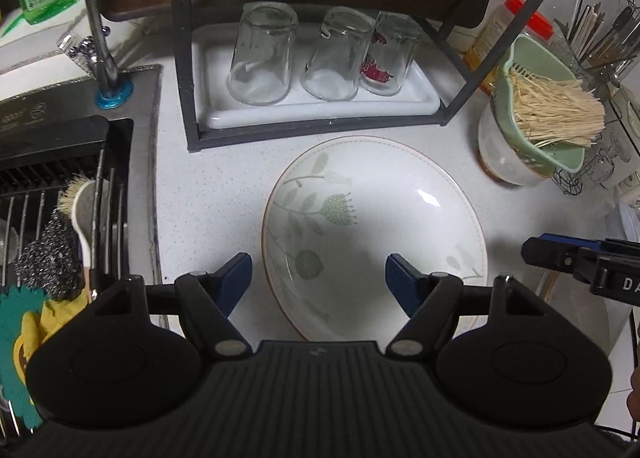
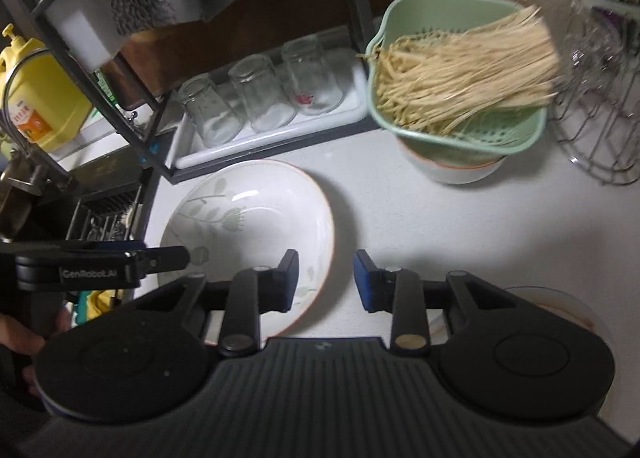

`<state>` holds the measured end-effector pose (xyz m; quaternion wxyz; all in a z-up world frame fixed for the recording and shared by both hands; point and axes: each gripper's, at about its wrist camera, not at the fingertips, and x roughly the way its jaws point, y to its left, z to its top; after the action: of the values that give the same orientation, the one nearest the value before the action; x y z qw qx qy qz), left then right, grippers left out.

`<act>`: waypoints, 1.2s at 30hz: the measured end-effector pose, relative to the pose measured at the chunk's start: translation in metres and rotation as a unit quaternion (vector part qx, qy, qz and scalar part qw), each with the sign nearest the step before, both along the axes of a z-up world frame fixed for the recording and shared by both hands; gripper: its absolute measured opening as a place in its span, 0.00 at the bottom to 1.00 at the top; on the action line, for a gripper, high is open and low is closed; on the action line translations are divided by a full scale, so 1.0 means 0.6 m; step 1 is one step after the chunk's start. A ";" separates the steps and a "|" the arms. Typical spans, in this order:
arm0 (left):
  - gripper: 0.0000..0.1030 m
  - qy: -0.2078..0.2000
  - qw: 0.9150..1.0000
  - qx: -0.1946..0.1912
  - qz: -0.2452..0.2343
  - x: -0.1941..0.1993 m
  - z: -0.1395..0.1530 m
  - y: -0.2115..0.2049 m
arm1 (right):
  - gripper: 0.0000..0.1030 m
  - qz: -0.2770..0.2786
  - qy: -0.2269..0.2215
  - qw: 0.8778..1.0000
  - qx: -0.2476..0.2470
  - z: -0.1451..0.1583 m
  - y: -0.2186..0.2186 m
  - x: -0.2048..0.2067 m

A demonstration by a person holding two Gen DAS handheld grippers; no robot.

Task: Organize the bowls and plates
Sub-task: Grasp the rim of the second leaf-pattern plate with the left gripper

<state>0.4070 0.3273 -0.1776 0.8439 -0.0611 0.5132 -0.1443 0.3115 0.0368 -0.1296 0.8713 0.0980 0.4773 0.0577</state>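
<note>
Left claw [image 1: 319,278], jaws wide and empty, straddled the near left rim of the leaf-patterned bowl [image 1: 380,226] on the white counter [image 1: 216,194]. Right claw [image 2: 326,278], jaws narrower and holding nothing, bracketed the bowl's right rim without touching. Behind the bowl stood a black rack [image 1: 320,126] with three upturned glasses [image 1: 262,54]; a green colander [image 2: 460,130] of noodles sat in a white bowl to the right.
</note>
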 end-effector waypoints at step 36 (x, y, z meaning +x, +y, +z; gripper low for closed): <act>0.66 0.072 0.991 -0.100 0.049 0.034 -0.041 0.011 | 0.18 0.013 0.086 0.996 0.017 -0.085 0.009 0.075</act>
<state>0.4272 0.3340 -0.2023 0.8007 -0.1806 0.5516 -0.1484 0.3566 0.0419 -0.1806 0.8245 0.1117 0.5506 0.0684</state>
